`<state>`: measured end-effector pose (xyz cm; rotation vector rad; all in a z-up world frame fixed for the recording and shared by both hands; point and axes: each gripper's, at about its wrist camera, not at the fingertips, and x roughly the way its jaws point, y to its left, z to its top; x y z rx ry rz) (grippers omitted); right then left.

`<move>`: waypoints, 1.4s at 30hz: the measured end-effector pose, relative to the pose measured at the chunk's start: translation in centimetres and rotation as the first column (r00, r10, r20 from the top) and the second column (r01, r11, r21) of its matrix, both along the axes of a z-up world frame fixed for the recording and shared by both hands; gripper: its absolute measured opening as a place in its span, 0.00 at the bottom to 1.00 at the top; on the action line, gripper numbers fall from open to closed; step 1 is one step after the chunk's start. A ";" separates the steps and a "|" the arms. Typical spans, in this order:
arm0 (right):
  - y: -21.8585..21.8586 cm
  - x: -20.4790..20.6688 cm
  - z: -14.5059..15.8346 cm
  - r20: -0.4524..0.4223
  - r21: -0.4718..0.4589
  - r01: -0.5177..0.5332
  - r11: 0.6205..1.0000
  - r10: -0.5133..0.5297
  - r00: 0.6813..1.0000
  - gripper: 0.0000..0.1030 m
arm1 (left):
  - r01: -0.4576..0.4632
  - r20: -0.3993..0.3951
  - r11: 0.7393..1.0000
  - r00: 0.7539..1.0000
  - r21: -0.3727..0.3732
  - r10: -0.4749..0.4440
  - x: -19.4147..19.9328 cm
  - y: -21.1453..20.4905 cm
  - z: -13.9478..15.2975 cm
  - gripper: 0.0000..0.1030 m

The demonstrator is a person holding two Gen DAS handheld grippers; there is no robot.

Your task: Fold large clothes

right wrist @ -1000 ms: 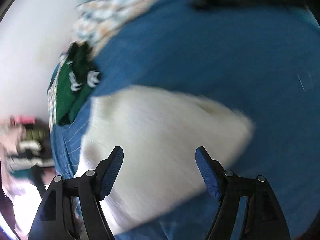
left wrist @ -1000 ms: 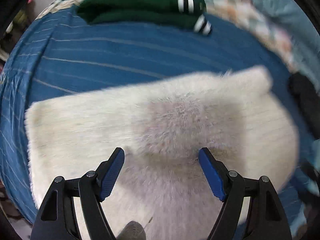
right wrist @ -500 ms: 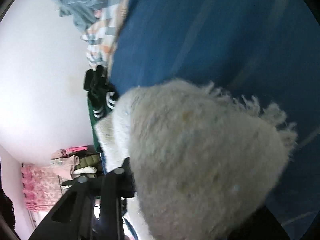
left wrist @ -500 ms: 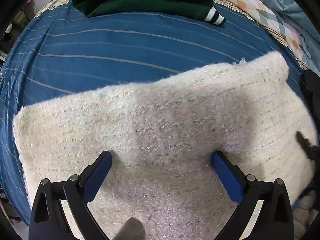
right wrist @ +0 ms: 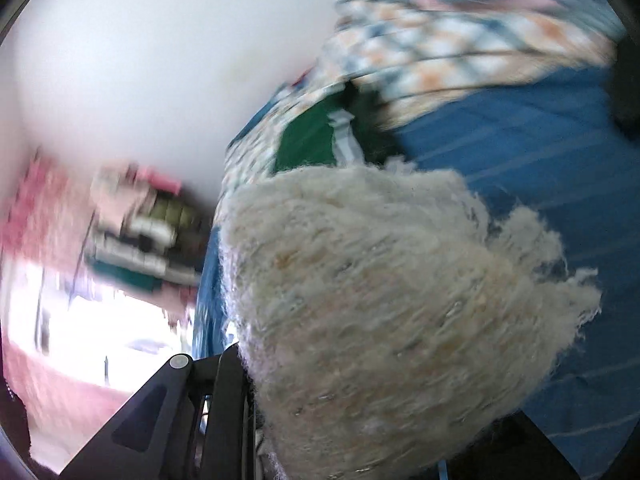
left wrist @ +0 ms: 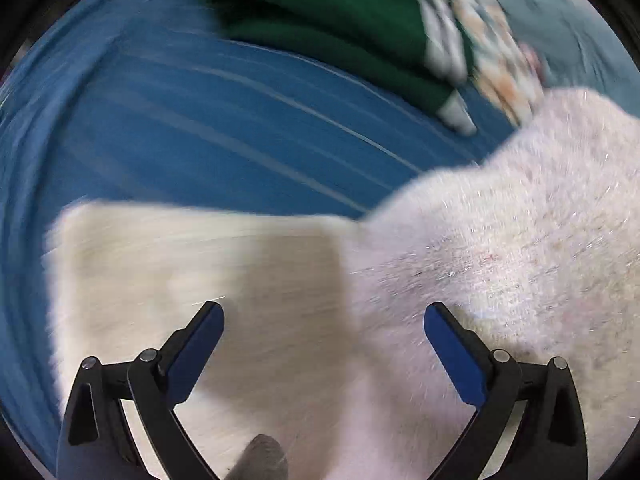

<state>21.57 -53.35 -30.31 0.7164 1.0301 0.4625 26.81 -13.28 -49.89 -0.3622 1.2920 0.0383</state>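
Two grippers were in play, one per wrist cam. Left gripper point(left wrist: 324, 316) hung low over the cream fuzzy garment point(left wrist: 248, 280), pointing fwd & down at it, blue pads point(left wrist: 452, 352) spread wide w/ nothing between them; tips looked just above the knit, contact not clear thru blur. Its shadow fell on the cloth betw. the fingers. Small grey blob at bottom edge of that view, couldn't ID.

Right gripper point(right wrist: 256, 392) was rolled over, so the room showed tilted in its cam. Only its one black finger frame showed at lower left; the rest sat buried under a raised wad of the same garment point(right wrist: 380, 304), fringe hanging off the far edge. Cloth bunched right at the finger line, so it seemed clamped on the knit, but the pads were hidden.

From the left cam, the garment's right part point(left wrist: 520, 220) stood lifted & curled over, while the left part lay flat on the blue striped bed sheet point(left wrist: 200, 120). Further back on the sheet lay a folded green top w/ white stripes point(left wrist: 340, 24), apart from the cream piece. Beyond it, a checked quilt point(right wrist: 460, 52) & pale blue bedding at the far edge. Right cam also caught a white wall point(right wrist: 140, 60) & a blurry stack of clothes point(right wrist: 140, 232) off to the side.
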 end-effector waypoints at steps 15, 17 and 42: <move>37.2 -11.8 -12.0 -0.245 -0.186 -0.758 0.626 0.717 0.652 0.22 | -0.553 -0.111 0.792 0.798 0.257 0.593 -28.4 20.9 3.2 1.00; 39.2 -13.0 -14.7 -0.327 -0.198 -0.811 0.551 0.743 0.585 0.23 | -0.590 -0.128 0.773 0.769 0.233 0.626 -30.3 20.5 2.9 1.00; 14.8 -3.4 -11.6 -0.456 -0.044 -0.489 0.871 0.418 0.786 0.87 | -0.755 -0.040 0.567 0.611 -0.328 0.791 -22.1 17.0 -1.0 0.14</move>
